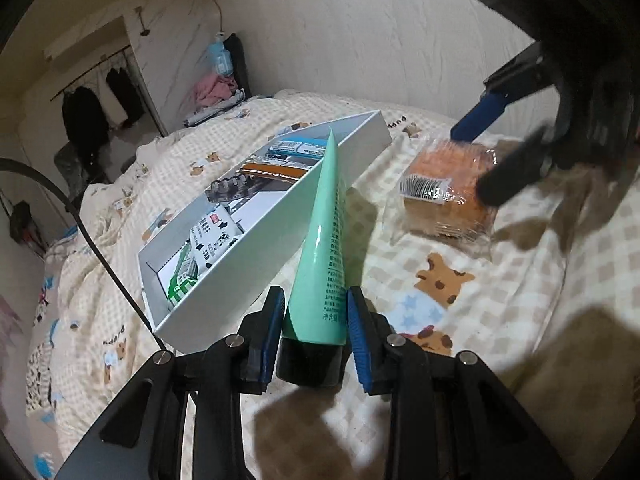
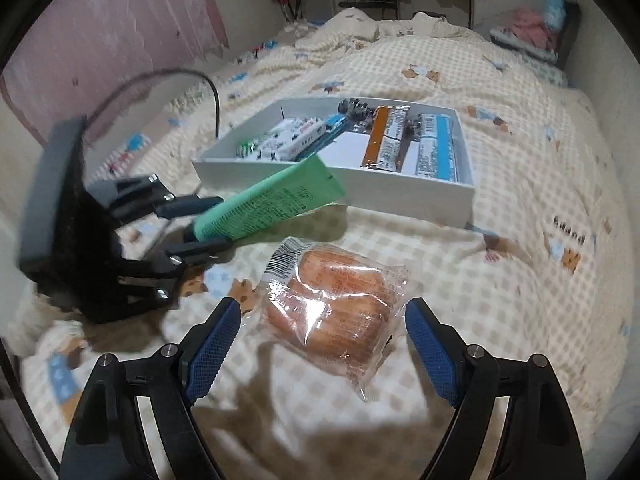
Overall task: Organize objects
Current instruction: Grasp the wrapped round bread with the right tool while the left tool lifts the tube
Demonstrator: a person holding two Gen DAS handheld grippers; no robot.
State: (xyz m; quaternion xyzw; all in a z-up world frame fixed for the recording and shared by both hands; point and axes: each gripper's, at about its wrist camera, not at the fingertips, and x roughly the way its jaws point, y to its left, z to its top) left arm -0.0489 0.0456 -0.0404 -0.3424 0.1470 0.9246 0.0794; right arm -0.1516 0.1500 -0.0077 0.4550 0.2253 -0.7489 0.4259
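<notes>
The green tube [image 1: 324, 240] is a soft, mint-coloured squeeze tube with a black cap and fine print down its side. It tapers to a flat crimped end that reaches over the near wall of the white box [image 1: 280, 224]. The left gripper [image 1: 314, 334] has its blue pads clamped on the tube's lower body just above the cap, holding it clear of the bedspread [image 1: 500, 288] and angled down toward the box. Inside the box lie small packets: orange, blue-and-white, and green ones.

Just beside the box, on the checked bedspread, sits a bread packet [image 2: 332, 312], orange-brown rolls in clear, shiny wrap with a barcode label. The right gripper [image 2: 324, 344] hangs steeply over it, fingers spread wide to either side, not touching the wrap.
</notes>
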